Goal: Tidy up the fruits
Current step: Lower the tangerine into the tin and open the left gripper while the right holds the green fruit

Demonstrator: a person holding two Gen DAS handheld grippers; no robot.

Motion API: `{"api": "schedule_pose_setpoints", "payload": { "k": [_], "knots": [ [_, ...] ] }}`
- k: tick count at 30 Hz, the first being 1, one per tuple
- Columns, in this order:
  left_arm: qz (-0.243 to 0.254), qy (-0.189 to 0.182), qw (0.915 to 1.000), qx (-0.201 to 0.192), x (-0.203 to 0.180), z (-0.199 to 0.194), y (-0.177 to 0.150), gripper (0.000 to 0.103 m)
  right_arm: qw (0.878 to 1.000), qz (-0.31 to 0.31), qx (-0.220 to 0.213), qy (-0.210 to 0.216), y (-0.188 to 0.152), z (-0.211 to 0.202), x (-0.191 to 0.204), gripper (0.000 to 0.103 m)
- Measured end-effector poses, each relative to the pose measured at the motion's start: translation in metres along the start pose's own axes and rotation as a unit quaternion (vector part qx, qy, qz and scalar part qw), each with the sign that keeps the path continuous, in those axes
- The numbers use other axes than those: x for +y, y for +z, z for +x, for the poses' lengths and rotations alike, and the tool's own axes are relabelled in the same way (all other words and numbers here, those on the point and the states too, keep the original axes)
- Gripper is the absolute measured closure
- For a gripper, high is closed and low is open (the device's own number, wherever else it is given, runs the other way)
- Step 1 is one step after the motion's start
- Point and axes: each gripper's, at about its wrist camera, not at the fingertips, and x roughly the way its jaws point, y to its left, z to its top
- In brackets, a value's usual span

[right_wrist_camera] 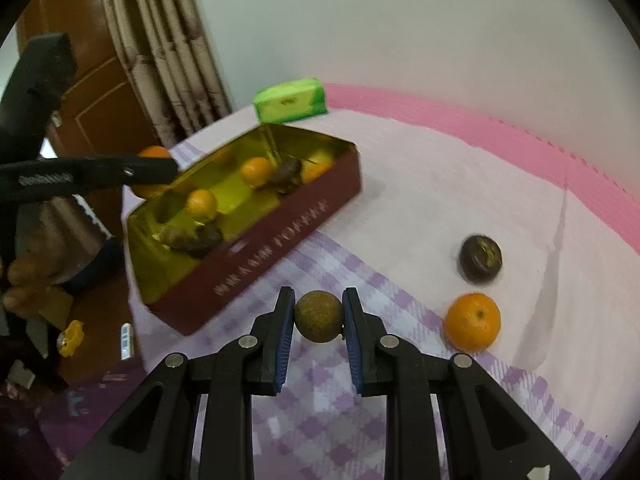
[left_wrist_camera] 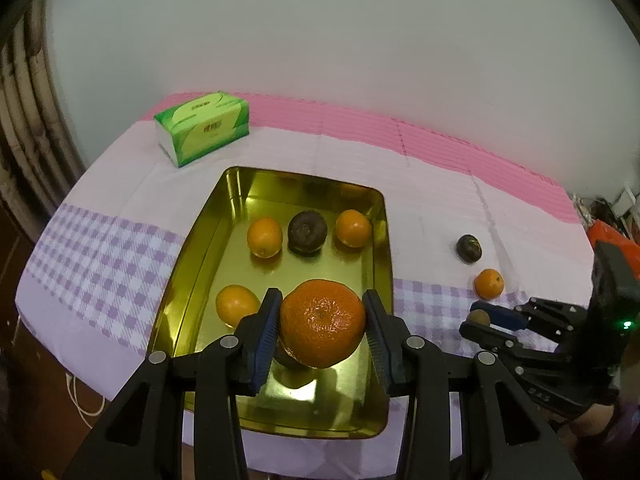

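Observation:
My left gripper (left_wrist_camera: 322, 322) is shut on a large orange mandarin (left_wrist_camera: 322, 322) and holds it above the near part of a gold tin tray (left_wrist_camera: 192, 248). The tray holds three small oranges (left_wrist_camera: 264, 237), a dark passion fruit (left_wrist_camera: 307, 232) and a dark fruit hidden under the mandarin. My right gripper (right_wrist_camera: 319, 316) is shut on a small brown round fruit (right_wrist_camera: 319, 316) above the checked cloth, right of the tray (right_wrist_camera: 256, 248). A small orange (right_wrist_camera: 473, 322) and a dark passion fruit (right_wrist_camera: 480, 258) lie on the cloth to its right.
A green tissue pack (left_wrist_camera: 204, 126) lies behind the tray on the pink and purple tablecloth (left_wrist_camera: 432, 184). The table's left edge drops to a wooden door and curtain (right_wrist_camera: 160, 40). The right gripper shows in the left wrist view (left_wrist_camera: 490, 322).

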Motion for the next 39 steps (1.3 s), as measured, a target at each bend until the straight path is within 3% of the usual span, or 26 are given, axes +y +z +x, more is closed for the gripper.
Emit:
{"api": "schedule_pose_setpoints", "payload": {
  "k": [9, 19, 39],
  "knots": [
    [-0.023, 0.0, 0.9997, -0.001, 0.017, 0.006, 0.002, 0.061, 1.0, 0.002, 0.013, -0.026, -0.017, 0.025, -0.004, 0.081],
    [-0.011, -0.023, 0.9996, -0.011, 0.009, 0.016, 0.003, 0.061, 1.0, 0.008, 0.009, -0.019, -0.019, 0.031, -0.007, 0.081],
    [0.026, -0.017, 0.9995, 0.001, -0.013, 0.03, -0.002, 0.061, 1.0, 0.019, 0.01, -0.008, -0.019, 0.032, -0.011, 0.081]
  ]
}}
